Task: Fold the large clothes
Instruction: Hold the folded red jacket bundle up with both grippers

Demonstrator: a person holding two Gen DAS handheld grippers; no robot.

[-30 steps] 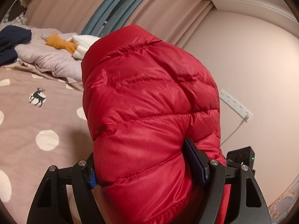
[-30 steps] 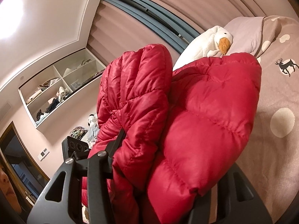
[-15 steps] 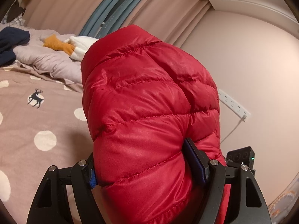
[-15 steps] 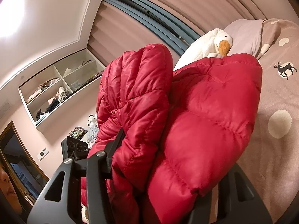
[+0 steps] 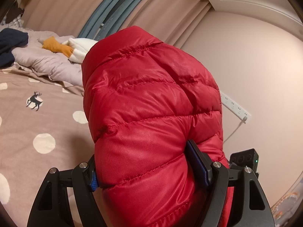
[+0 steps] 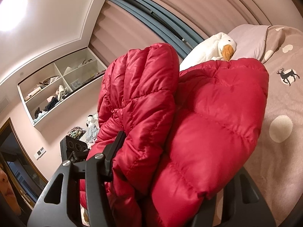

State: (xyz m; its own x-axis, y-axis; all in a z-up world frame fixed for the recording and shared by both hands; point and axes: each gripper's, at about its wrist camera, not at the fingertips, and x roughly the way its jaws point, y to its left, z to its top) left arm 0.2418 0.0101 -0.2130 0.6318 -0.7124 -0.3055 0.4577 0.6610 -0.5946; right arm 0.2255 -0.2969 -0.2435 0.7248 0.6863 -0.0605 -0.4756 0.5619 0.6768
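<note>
The left black two-finger gripper (image 5: 149, 172) is clamped on a thick bulge of red quilted down jacket (image 5: 151, 113), its blue-padded fingers (image 5: 197, 166) pressing into the fabric from either side. The right black two-finger gripper (image 6: 166, 172) grips bunched folds of the same jacket, angled upward.

The left gripper (image 5: 149, 172) clamped a thick fold of the red down jacket (image 5: 151, 113) between its jaws; the jacket bulged above them, raised over the dotted bedspread (image 5: 37, 124); a plush goose (image 5: 75, 52) lay by the pillow (image 5: 45, 64); a power strip (image 5: 235, 107) hung on the wall.
</note>
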